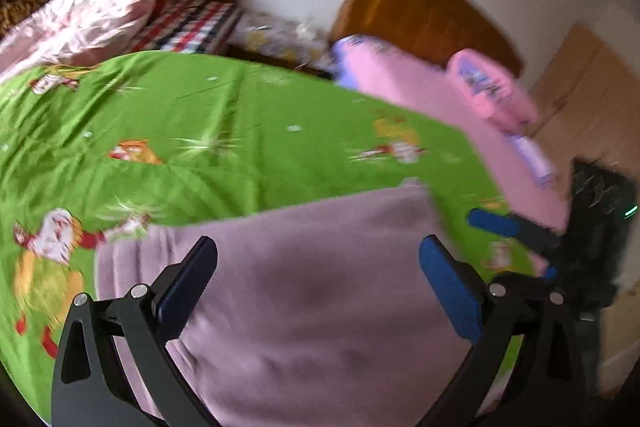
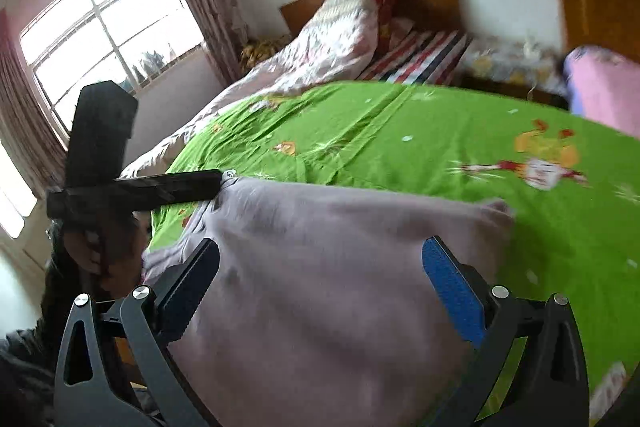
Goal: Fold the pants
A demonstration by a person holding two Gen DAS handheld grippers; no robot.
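The pants (image 1: pixel 304 291), pale mauve and already folded into a broad panel, lie on the green bedsheet (image 1: pixel 224 115) near the bed's front edge. The left tongs (image 1: pixel 318 293) and right tongs (image 2: pixel 320 291) both hover released above them. For a neat fold, pinch both corners evenly.

We note the pants (image 1: pixel 320 299): pale mauve-pink, soft knit-looking fabric, lying flat on the green cartoon-print bed cover (image 1: pixel 224 115) near its front edge. They appear folded into a broad, roughly rectangular slab, with a straight far edge and a rounded far-right corner. The surface is mostly smooth with faint creases. On the right wrist view a bunched, gathered end shows at the far-left corner. Detail is blurred.
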